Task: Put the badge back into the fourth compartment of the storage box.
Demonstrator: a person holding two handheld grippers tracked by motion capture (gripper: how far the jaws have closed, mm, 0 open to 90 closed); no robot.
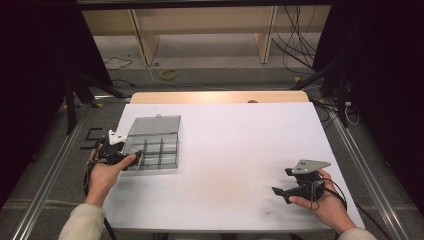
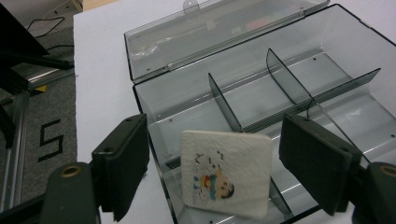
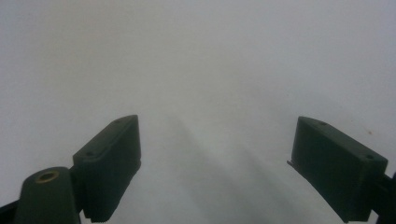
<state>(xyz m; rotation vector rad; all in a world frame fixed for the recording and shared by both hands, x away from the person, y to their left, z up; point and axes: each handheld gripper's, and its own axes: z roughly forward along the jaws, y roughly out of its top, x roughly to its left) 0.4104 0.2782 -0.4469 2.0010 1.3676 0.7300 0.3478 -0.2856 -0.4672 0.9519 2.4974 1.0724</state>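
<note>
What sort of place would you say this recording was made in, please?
Probably a lab recording station, not a home: a bare white table framed by black curtains, loose cables on the floor, and a hand-held gripper carrying a camera.

White table (image 1: 235, 150), grey floor (image 1: 210, 80), wooden shelving (image 1: 200, 22), loose cables (image 1: 295, 45).

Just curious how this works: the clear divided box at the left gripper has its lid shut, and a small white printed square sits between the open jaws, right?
Not quite: the box has its lid open, swung back flat, as the left gripper view shows. The white square does sit between the left gripper's open jaws.
</note>
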